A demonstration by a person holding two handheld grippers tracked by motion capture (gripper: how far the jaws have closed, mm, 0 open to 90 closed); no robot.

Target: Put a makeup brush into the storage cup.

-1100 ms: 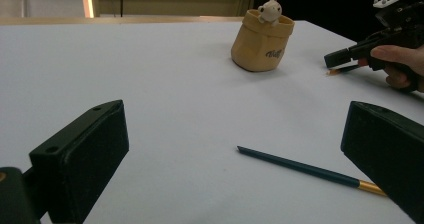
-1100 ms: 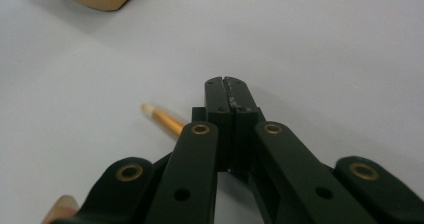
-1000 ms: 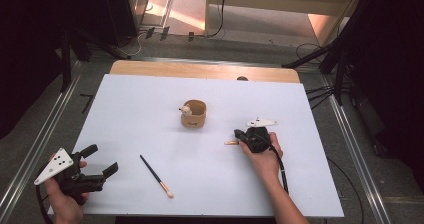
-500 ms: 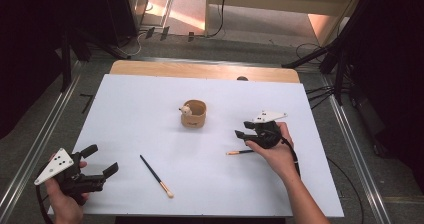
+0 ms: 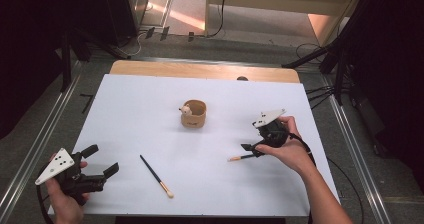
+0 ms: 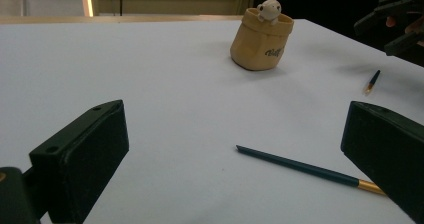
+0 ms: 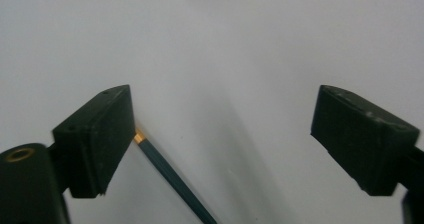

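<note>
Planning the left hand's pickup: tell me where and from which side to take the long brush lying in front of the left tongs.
Grip the long brush on its dark handle near the middle, coming straight down from above. It lies flat on the white table, so only its two long sides are free. Turn the open left tongs so the jaws straddle the thin handle crosswise, away from the gold ferrule.

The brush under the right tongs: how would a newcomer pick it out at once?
Start at the tan pouch-shaped cup with the small animal figure near the middle of the white table. Toward the person's right hand lies a short dark brush below the open right tongs, untouched. The other brush, nearer the left tongs, looks longer.
</note>
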